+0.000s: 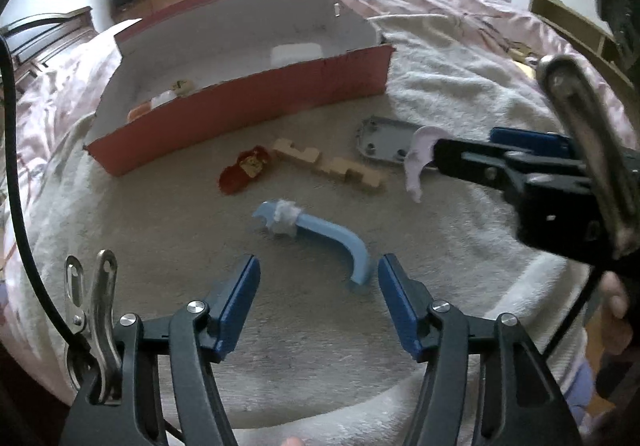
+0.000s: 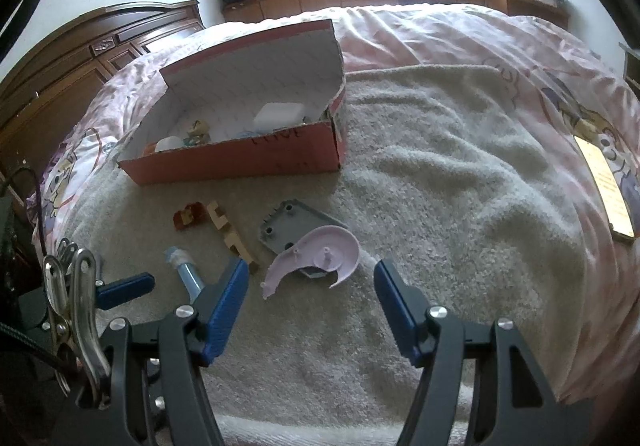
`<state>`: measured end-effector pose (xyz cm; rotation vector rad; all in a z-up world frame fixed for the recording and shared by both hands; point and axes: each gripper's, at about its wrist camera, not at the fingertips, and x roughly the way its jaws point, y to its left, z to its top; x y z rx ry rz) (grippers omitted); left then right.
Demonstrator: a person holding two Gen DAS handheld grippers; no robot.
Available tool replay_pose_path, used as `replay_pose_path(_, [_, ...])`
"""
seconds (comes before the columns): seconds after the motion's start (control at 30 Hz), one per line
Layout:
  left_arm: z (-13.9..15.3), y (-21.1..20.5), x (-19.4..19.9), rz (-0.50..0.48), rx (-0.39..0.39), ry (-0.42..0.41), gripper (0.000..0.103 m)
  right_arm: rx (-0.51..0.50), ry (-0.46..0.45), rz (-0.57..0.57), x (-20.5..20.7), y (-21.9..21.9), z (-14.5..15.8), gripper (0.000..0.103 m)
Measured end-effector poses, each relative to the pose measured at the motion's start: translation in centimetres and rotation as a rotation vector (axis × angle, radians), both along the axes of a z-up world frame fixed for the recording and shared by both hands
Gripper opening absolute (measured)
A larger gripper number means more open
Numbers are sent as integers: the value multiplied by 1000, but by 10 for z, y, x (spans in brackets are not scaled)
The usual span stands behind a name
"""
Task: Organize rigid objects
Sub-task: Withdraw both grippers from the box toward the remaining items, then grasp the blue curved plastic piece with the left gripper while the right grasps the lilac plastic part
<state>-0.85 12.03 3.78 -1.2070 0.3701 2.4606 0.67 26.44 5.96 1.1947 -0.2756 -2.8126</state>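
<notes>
We hold the left gripper [image 1: 318,302] with jaws apart above the towel [image 1: 460,86], the blue curved piece [image 1: 320,230] just ahead at 12 o'clock. Our right gripper [image 2: 310,300], jaws also apart, faces the lilac plastic part [image 2: 320,254] lying on the grey plate [image 2: 292,224]. The red box [image 2: 240,162] sits at 11 o'clock.

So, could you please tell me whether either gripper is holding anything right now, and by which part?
Nothing is held. The left gripper is open above the blue curved handle, and the right gripper is open just short of the lilac plastic cover.
</notes>
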Motion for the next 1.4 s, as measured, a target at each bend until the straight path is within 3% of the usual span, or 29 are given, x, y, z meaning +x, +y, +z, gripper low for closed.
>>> replay_pose_path(0.33, [-1, -36, -15, 116, 33, -21, 63, -13, -17, -3, -2, 4, -6, 69])
replay_pose_path(0.5, [5, -45, -16, 149, 25, 6, 63, -16, -18, -2, -2, 4, -7, 69])
replay_pose_path(0.7, [12, -48, -19, 137, 93, 4, 63, -18, -21, -1, -2, 4, -7, 69])
replay_pose_path(1.03, [3, -33, -35, 148, 132, -26, 63, -32, -38, -6, -3, 6, -15, 69])
replay_pose_path(1.4, [-4, -31, -31, 118, 13, -32, 62, -45, -51, -14, -5, 11, -21, 69])
